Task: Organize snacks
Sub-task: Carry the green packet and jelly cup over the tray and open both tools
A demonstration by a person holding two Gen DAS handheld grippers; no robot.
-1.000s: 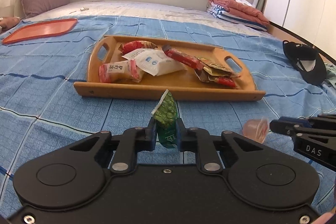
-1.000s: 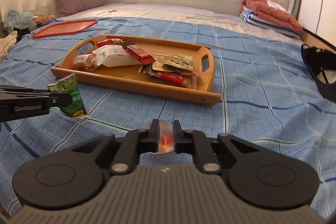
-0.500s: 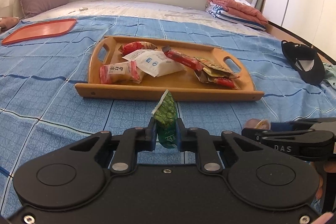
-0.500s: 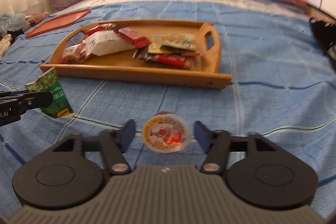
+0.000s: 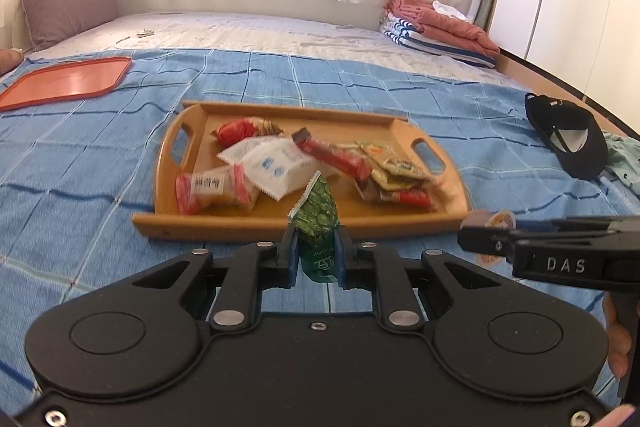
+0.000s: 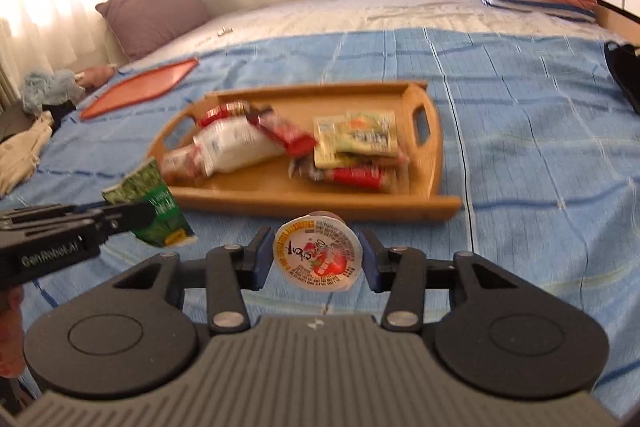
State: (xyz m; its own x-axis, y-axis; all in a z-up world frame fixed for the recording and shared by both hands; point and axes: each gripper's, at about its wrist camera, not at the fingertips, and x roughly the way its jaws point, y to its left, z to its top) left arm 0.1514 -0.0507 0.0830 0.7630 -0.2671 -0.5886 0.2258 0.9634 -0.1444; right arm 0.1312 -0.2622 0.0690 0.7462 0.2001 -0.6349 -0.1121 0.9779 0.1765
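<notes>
Blue checked bedding (image 5: 80, 163) carried a wooden tray (image 5: 224, 229) already holding about seven snack packets. Two snacks remained off it: a green packet (image 5: 318, 227) pinched in the left claw (image 5: 317, 257), and one jelly cup (image 6: 318, 253) between the right claw's (image 6: 318, 259) narrowing jaws, both just short of the tray.

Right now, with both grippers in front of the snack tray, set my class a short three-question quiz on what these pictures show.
1. True or false: the left gripper is shut on the green snack packet.
2. What does the right gripper hold? A) a red bar B) a round jelly cup C) nothing
3. Fill in: the wooden tray rests on a blue checked ____.

Key: 1 true; 2 B; 3 blanket.
</notes>
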